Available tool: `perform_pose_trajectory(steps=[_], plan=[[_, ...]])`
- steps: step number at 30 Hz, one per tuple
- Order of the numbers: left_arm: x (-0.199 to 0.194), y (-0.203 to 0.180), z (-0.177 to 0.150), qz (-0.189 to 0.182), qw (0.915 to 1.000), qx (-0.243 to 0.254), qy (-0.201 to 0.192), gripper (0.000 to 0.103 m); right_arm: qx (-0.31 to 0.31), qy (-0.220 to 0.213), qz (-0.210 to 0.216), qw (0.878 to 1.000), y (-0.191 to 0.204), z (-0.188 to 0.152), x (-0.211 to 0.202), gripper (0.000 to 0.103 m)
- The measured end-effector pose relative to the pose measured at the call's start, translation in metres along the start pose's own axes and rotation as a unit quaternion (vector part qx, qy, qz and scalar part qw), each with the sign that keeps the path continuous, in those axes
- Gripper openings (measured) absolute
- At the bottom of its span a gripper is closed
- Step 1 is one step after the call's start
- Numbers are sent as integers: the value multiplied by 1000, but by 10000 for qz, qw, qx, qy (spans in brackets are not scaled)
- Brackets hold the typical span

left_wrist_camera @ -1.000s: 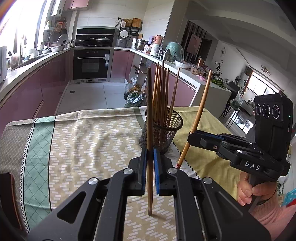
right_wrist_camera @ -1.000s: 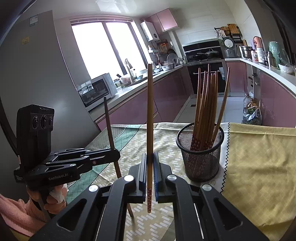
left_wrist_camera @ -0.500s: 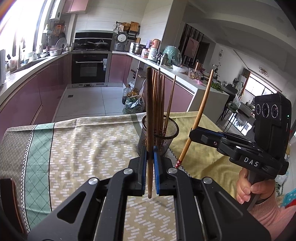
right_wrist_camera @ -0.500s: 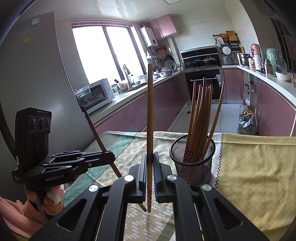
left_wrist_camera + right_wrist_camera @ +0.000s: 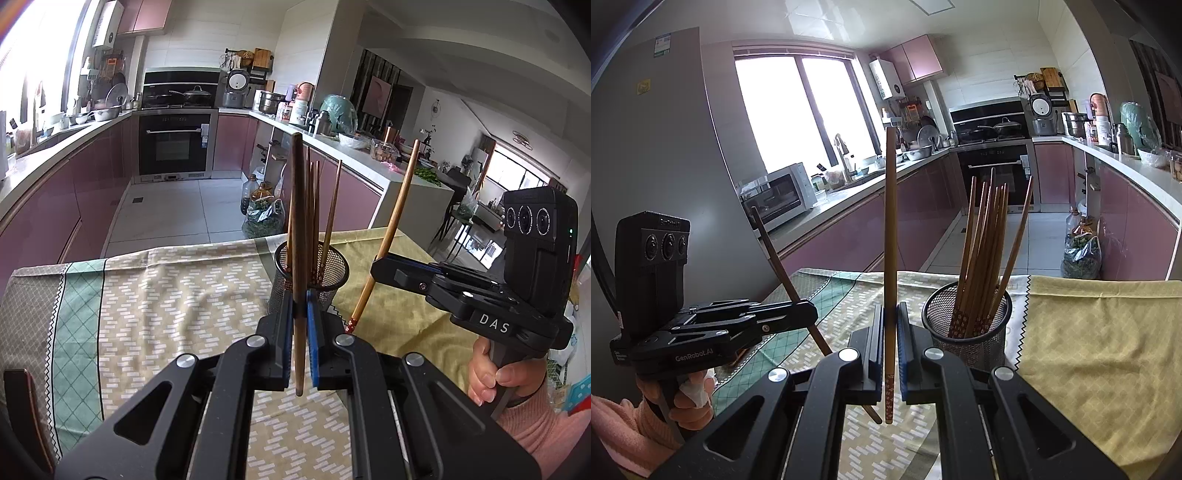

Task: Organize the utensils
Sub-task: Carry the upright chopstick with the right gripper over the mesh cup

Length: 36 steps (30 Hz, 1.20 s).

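Chopsticks: the left gripper (image 5: 301, 314) has its jaws closed tight on a dark chopstick (image 5: 298, 229), the right gripper (image 5: 891, 328) on a lighter chopstick (image 5: 891, 236), both upright above the bench (image 5: 166, 295), beside the mesh holder (image 5: 967, 325) full of chopsticks.

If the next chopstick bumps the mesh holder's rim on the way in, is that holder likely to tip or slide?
Possibly. The mesh holder is open wire, so probably light, and its chopsticks stand well above the rim, some leaning outward, which raises the load. It sits on a loose tablecloth, so it may slide or drag the cloth rather than topple.
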State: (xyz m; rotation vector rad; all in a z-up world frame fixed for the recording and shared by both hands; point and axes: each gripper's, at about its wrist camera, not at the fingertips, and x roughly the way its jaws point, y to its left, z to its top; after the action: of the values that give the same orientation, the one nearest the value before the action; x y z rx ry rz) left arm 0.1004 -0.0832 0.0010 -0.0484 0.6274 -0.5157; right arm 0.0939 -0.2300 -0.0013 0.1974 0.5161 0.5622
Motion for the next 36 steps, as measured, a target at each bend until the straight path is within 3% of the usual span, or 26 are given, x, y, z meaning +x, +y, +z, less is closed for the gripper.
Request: perform_pose_trajectory(steps=[36], plan=[[-2,-17,33,-39,9992,308,-259,8,-110,-219,-23,9997,-2,19,-7,6]])
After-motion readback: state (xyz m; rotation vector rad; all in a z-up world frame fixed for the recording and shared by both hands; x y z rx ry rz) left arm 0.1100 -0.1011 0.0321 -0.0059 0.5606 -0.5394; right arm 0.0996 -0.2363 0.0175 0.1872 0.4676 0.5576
